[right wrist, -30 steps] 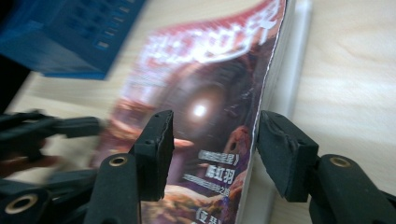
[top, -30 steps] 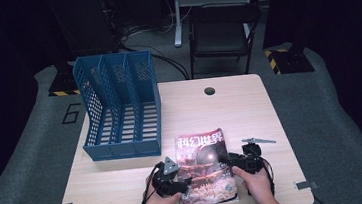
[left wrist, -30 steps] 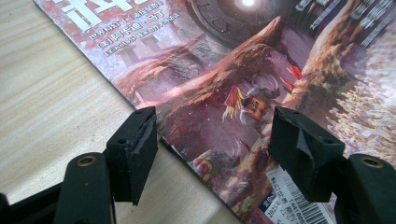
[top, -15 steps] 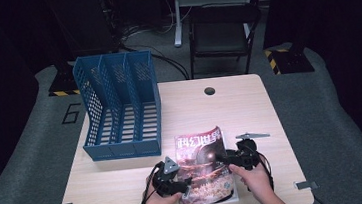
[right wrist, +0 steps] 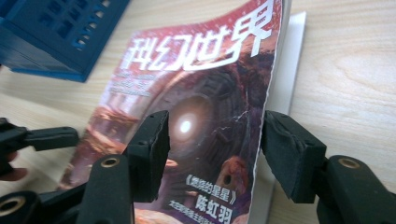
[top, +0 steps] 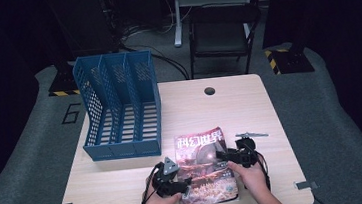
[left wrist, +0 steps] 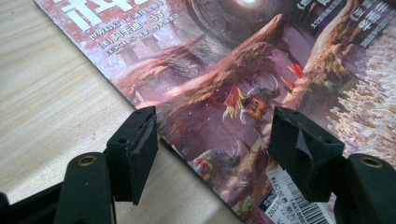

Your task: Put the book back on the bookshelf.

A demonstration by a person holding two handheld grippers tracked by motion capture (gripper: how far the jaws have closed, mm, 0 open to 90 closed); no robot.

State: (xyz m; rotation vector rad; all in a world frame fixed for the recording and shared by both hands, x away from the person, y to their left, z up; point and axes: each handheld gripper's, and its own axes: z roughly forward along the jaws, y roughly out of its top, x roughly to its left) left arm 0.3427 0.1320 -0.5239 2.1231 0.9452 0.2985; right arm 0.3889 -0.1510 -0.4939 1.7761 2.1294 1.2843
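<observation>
Two tongs work at one magazine that lies on the worktop near its front edge, just right of the blue file rack. Left tongs stand released at the magazine's left edge, one jaw over bare wood, the other over the cover, neither pad pressing. Right tongs straddle the right edge, where the cover lifts off the white pages beneath; their jaws have just been opening and stand released around it.
</observation>
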